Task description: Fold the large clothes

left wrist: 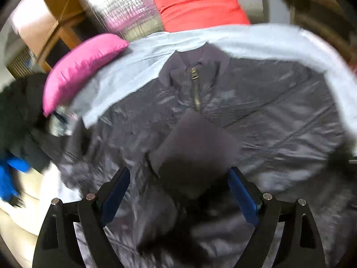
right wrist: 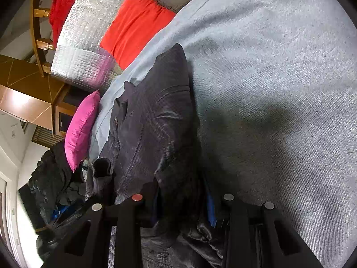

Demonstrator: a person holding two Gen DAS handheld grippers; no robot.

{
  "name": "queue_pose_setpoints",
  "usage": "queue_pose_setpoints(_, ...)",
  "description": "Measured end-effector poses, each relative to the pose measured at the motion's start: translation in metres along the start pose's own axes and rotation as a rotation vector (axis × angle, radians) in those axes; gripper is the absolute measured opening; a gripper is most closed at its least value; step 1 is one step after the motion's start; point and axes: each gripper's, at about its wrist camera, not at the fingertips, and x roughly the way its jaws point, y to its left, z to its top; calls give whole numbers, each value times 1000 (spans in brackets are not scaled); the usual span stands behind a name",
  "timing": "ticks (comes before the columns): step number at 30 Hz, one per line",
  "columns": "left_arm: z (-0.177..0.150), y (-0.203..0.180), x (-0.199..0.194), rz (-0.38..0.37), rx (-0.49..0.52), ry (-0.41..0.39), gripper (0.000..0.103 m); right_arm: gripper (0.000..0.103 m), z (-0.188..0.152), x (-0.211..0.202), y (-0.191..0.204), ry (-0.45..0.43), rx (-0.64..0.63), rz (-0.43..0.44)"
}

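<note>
Jacket zipped, collar far from left gripper, long axis straight ahead; cuff between its wide-apart fingers, ungripped. Right gripper clamped on jacket's side edge, so nearer.

Dark grey quilted jacket lies front up, zipped, cuff folded onto chest.

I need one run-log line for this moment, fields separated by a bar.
stage: folding jacket | left hand-held gripper: open above cuff | right hand-held gripper: shut on jacket | surface: light blue blanket
</note>
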Motion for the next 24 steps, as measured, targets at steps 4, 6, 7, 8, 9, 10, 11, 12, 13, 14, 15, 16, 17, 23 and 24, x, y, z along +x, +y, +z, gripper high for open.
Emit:
queue_pose_setpoints(4, 2, 22, 23, -87, -42, 56, 50, 35, 1, 1, 1, 1, -6, 0)
queue_pose_setpoints(6, 2, 44, 24, -157, -81, 49, 31, 35, 1, 1, 1, 2, -9, 0)
queue_pose_setpoints(7, 1, 52, 20, -188, -95, 35, 26, 35, 1, 1, 2, 2, -9, -1)
queue_pose_setpoints(8, -1, 69, 16, -224, -118, 19, 26, 35, 1, 1, 2, 1, -9, -1)
queue_pose_setpoints(9, -5, 87, 11, -254, -143, 2, 26, 35, 1, 1, 2, 1, -9, -3)
queue_pose_setpoints(10, -9, 95, 6, -276, -157, -7, 26, 35, 1, 1, 2, 0, -9, -4)
queue_pose_setpoints(11, -16, 114, 2, -307, -177, -16, 28, 35, 1, 1, 3, -1, -10, -5)
queue_pose_setpoints(12, -27, 133, 0, -325, -204, -21, 32, 35, 0, 1, 3, -2, -11, -6)
queue_pose_setpoints(13, -38, 151, 1, -325, -231, -19, 39, 35, 0, 0, 3, -2, -12, -8)
queue_pose_setpoints(14, -49, 163, -1, -320, -254, -16, 59, 35, 0, 0, 3, -3, -12, -10)
queue_pose_setpoints(15, -65, 181, 2, -311, -293, -9, 79, 35, -1, 0, 4, -5, -11, -11)
queue_pose_setpoints(16, -77, 193, 3, -307, -331, -3, 83, 36, -1, 0, 4, -6, -11, -14)
queue_pose_setpoints(17, -92, 206, 8, -314, -372, 4, 84, 36, -1, 0, 4, -8, -11, -16)
queue_pose_setpoints(23, -140, 234, 47, -527, -579, 115, 84, 73, 0, 2, 6, -4, 17, 8)
queue_pose_setpoints(24, -140, 233, 53, -575, -614, 114, 84, 74, 0, 2, 6, -7, 20, 24)
